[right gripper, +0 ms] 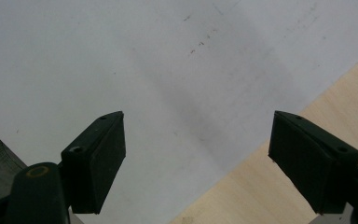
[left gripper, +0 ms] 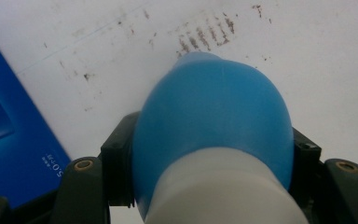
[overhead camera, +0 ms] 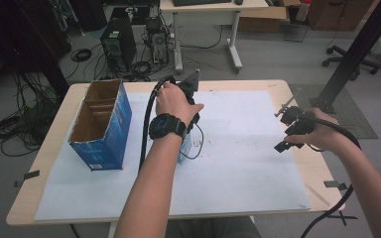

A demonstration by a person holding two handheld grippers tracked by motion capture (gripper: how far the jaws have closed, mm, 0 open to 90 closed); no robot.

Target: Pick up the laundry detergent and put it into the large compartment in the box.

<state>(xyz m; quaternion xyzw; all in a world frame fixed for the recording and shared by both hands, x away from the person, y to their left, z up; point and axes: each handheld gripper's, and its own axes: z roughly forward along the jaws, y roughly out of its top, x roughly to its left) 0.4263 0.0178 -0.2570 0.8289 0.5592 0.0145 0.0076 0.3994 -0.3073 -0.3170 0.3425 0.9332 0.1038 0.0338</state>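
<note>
My left gripper (left gripper: 211, 156) is shut on a rounded blue object with a white base (left gripper: 214, 121); its black jaws press on both sides of it. In the high view the left hand (overhead camera: 176, 101) covers that gripper over the white sheet (overhead camera: 238, 148), and a bit of the pale blue object (overhead camera: 184, 148) shows under the wrist, right of the blue box. At the table's right side my right gripper (overhead camera: 284, 133) hangs open above the sheet's edge. The right gripper view has its jaws wide apart, right gripper (right gripper: 198, 158) holding nothing, over white sheet and bare wood (right gripper: 270, 186).
A tall blue cardboard box (overhead camera: 101, 124), open on top with dividers inside, stands at the table's left. In the left gripper view the box (left gripper: 9, 140) is close on the left. Computer towers, cables and a desk stand on the floor beyond the table (overhead camera: 278, 85).
</note>
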